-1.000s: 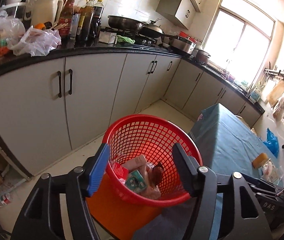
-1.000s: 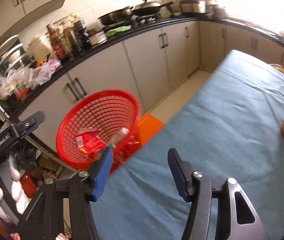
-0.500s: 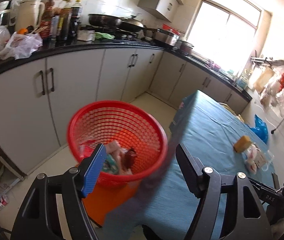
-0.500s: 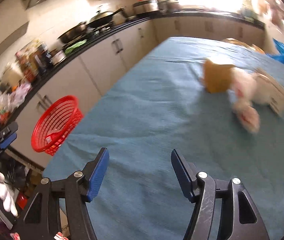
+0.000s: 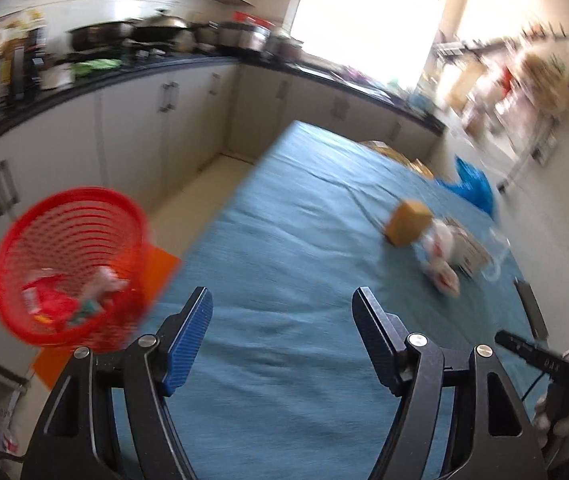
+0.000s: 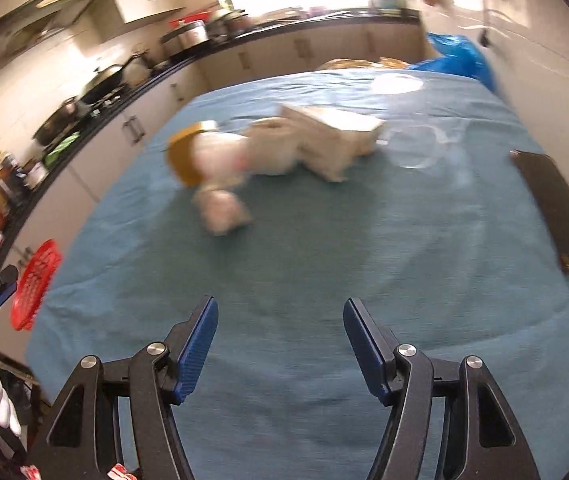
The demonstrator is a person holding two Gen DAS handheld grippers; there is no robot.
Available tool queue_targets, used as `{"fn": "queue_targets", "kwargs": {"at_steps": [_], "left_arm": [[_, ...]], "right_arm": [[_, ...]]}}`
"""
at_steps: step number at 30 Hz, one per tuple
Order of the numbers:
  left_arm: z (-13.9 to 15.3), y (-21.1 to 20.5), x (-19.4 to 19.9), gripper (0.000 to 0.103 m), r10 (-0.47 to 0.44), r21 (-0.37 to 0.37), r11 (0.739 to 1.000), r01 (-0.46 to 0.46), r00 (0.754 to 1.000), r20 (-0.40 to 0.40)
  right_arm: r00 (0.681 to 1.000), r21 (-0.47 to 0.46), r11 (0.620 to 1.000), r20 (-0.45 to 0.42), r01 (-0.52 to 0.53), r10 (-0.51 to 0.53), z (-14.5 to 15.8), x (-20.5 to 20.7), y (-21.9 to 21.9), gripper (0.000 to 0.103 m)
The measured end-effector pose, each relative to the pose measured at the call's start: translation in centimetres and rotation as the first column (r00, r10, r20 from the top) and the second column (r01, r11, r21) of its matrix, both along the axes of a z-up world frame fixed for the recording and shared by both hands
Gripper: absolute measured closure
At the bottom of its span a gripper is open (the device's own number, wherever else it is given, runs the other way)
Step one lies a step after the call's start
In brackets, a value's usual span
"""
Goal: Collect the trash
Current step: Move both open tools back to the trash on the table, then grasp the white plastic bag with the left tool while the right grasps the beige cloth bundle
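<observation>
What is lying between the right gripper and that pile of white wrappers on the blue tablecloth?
Nothing visible. Only bare blue tablecloth lies between the open right gripper and the pile of white wrappers; the dark flat slab sits off to the side.

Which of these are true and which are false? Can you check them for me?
1. The red basket has trash in it. True.
2. The left gripper holds a wrapper. False: its jaws are open and empty.
3. The brown box lies on the blue table. True.
4. The basket stands on the table. False: it is off the table's edge, on the floor side.
5. The right gripper is open with nothing between its jaws. True.
</observation>
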State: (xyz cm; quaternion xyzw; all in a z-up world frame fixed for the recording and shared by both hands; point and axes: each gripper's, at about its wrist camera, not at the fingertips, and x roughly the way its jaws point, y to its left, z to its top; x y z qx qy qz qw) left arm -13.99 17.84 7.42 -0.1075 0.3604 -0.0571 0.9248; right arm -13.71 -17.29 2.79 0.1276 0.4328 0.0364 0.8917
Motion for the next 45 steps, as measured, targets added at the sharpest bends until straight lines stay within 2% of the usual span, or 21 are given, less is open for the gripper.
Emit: {"fn": "queue_targets", "kwargs": {"at_steps": [4, 10, 15, 20, 25, 26, 27, 28, 29, 31, 37, 42, 45], "left_arm": [[-0.5, -4.3, 1.7, 0.032, -0.100, 0.015, 0.995, 0.100, 0.995, -0.012], [-0.8, -9.9, 4.5, 0.032, -0.201, 0.011, 0.979, 0.202, 0.979, -0.030], [-1.5, -14.2, 8.2, 0.032, -0.256, -0.026, 0.967, 0.255, 0.965, -0.055], [-3.4, -18.4, 12.2, 0.032, -0.306, -0.011, 0.952, 0.306, 0.945, -0.115], [-5.4, -20.5, 15.2, 0.032, -0.325, -0.060, 0.946, 0.319, 0.931, -0.168], [-5.7, -20.6, 15.7, 0.034, -0.333, -0.082, 0.943, 0.323, 0.925, -0.183], [-6.1, -20.5, 16.1, 0.054, -0.341, -0.109, 0.940, 0.324, 0.918, -0.204], [-6.3, -20.3, 16.2, 0.068, -0.334, -0.114, 0.942, 0.316, 0.919, -0.212], [-6.3, -19.9, 16.3, 0.074, -0.339, -0.122, 0.940, 0.319, 0.912, -0.229], [-6.3, -18.9, 15.8, 0.074, -0.348, -0.163, 0.935, 0.316, 0.906, -0.240], [-4.9, -13.8, 12.0, 0.074, -0.327, -0.176, 0.940, 0.292, 0.916, -0.231], [-3.9, -9.6, 8.4, 0.074, -0.315, -0.174, 0.944, 0.281, 0.923, -0.220], [-3.9, -7.9, 7.5, 0.073, -0.290, -0.142, 0.954, 0.262, 0.928, -0.234]], "right_arm": [[0.999, -0.006, 0.999, 0.008, 0.037, -0.037, 0.2, 0.7, -2.4, 0.031], [0.999, 0.009, 0.999, 0.010, 0.053, -0.053, 0.0, 3.1, -4.1, 0.031], [0.999, 0.061, 0.997, 0.016, 0.049, -0.050, -0.4, 4.6, -4.6, 0.030], [0.999, 0.019, 0.999, 0.030, 0.039, -0.040, 0.1, 6.0, -5.2, 0.028], [0.999, 0.013, 1.000, 0.033, 0.020, -0.020, 0.8, 7.6, -5.1, 0.027], [0.999, 0.016, 1.000, 0.035, 0.011, -0.011, 0.8, 7.8, -4.8, 0.027], [0.999, 0.017, 1.000, 0.038, -0.003, 0.002, 0.9, 8.0, -4.4, 0.027], [0.999, 0.018, 1.000, 0.040, -0.014, 0.013, 0.9, 8.2, -4.0, 0.027], [0.999, 0.020, 0.999, 0.042, -0.029, 0.028, 0.9, 8.4, -3.4, 0.027], [0.998, 0.020, 0.999, 0.044, -0.051, 0.050, 0.9, 8.5, -2.3, 0.027], [0.994, 0.007, 0.995, 0.062, -0.095, 0.095, 1.2, 10.2, 0.9, 0.027], [0.997, 0.029, 0.998, 0.054, -0.049, 0.047, 0.5, 13.1, 2.3, 0.027], [0.999, 0.047, 0.999, 0.038, -0.011, 0.009, -0.3, 15.0, 3.3, 0.027]]}}
